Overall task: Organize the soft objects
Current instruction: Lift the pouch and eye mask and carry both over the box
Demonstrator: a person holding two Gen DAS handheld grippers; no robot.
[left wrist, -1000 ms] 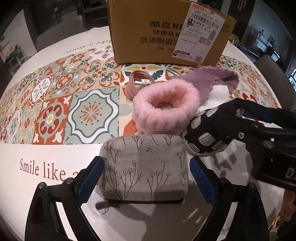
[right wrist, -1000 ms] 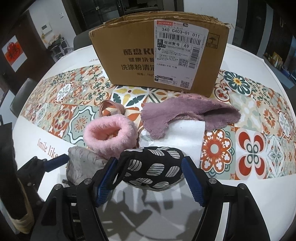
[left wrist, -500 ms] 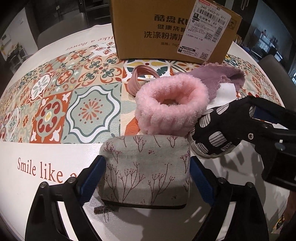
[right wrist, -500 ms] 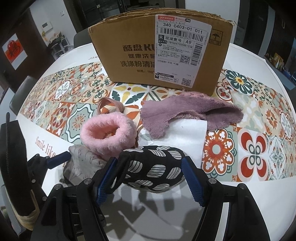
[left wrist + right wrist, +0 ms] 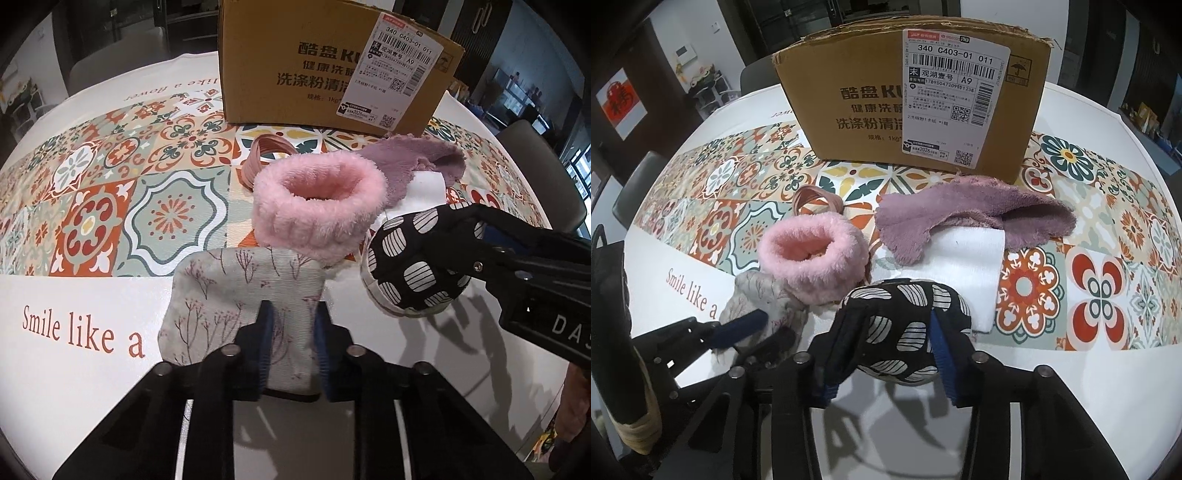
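left wrist cam: sits on the left gripper [image 5: 291,345], looks forward and steeply down along its fingers, super close to the grey pouch [image 5: 243,295]
right wrist cam: same deal on the right gripper [image 5: 894,345], tilted down, right over the black patterned pouch [image 5: 905,314]
facing: both look across the table [image 5: 1071,387] toward the cardboard box [image 5: 871,107] at the far side
overlap: both catch the pink fluffy band [image 5: 317,203], purple cloth [image 5: 960,214], box and tiled mat
cross-view: each cam sees the other gripper at its edge

Left black plastic tongs [image 5: 291,345]: blue ribbed pads, silver screws. Right black plastic tongs [image 5: 890,345]: same, white "DA" lettering.
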